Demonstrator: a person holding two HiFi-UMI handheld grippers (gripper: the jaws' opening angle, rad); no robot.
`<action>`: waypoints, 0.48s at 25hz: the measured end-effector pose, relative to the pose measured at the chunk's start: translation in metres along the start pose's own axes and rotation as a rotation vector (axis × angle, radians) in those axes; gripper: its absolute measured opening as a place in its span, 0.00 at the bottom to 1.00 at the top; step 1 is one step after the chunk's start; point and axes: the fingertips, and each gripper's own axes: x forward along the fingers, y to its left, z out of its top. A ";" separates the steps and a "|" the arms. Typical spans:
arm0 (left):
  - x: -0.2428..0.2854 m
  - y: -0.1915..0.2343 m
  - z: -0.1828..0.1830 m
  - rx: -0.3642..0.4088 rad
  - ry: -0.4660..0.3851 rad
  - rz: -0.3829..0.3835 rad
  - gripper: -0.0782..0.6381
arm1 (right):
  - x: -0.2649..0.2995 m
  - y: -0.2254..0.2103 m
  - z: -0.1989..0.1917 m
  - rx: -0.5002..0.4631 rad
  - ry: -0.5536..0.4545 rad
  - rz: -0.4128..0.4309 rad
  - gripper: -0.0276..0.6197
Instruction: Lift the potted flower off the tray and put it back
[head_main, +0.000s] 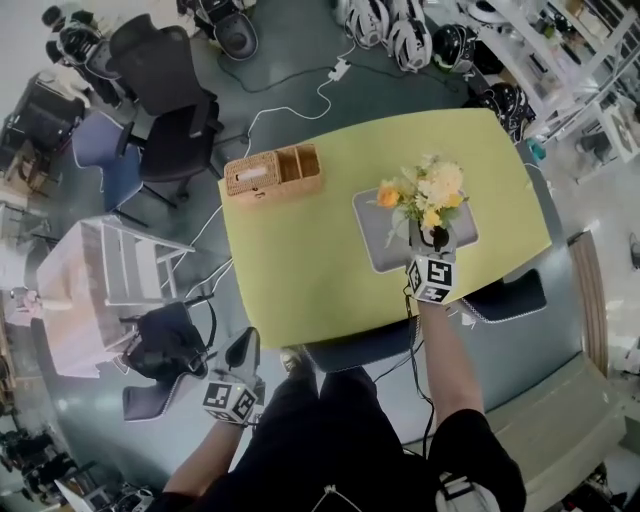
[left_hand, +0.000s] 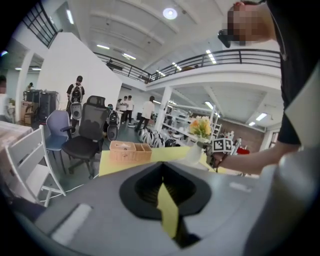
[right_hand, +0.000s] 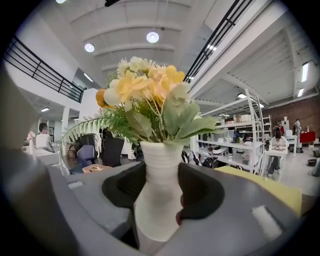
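A white ribbed vase (right_hand: 156, 175) with yellow, orange and cream flowers (head_main: 425, 195) and green leaves is the potted flower. My right gripper (head_main: 433, 240) is shut on the vase's narrow waist, holding it upright over the grey tray (head_main: 372, 250) on the yellow-green table (head_main: 300, 270). In the right gripper view the jaws press both sides of the vase (right_hand: 157, 200). My left gripper (head_main: 243, 352) hangs off the table at the near left, its jaws together and nothing in them (left_hand: 167, 210). From there the flowers (left_hand: 201, 127) show far off to the right.
A wicker box (head_main: 272, 172) with compartments stands on the table's far left corner. A dark chair (head_main: 350, 350) is tucked under the near edge. Black office chairs (head_main: 165, 90) and a white rack (head_main: 120, 265) stand left of the table. Cables (head_main: 300, 95) run across the floor.
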 end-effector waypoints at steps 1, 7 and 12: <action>-0.002 0.001 0.007 0.006 -0.015 -0.006 0.12 | -0.009 0.008 0.011 0.004 -0.001 0.009 0.36; -0.025 0.002 0.045 0.047 -0.099 -0.061 0.12 | -0.074 0.069 0.066 0.025 0.010 0.074 0.36; -0.047 0.004 0.068 0.055 -0.159 -0.094 0.12 | -0.126 0.122 0.101 0.018 0.030 0.124 0.36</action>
